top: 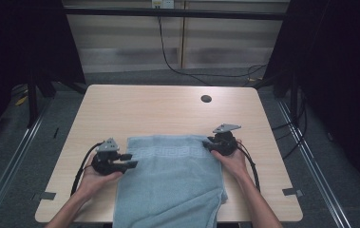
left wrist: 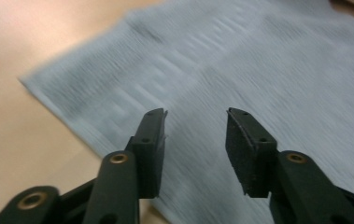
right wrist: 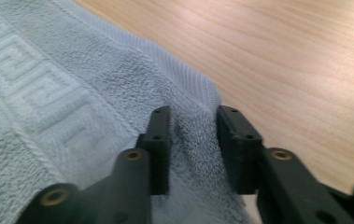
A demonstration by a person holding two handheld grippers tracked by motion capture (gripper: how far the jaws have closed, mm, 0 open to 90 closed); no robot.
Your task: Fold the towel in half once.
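High view shows a pale blue towel [top: 170, 183] lying flat on the worktop [top: 154, 107], its near end hanging over the front edge, with the left claw [top: 129, 160] at its left edge and the right claw [top: 208, 142] at its far right corner. Right gripper view shows a small ridge of terry cloth bunched between the jaws, which stand fairly narrow around it; whether the pads truly bite I cannot tell, so the likeliest trouble is that a lift would let this thin pinch slide out, or would take only the top layer if the towel is doubled there. Left gripper view, blurred, shows the left claw's jaws parted and bare above the cloth, gripping nothing, so any pull by the right alone would drag the towel askew and wrinkle it. The overhanging end could also tug the cloth toward the person.
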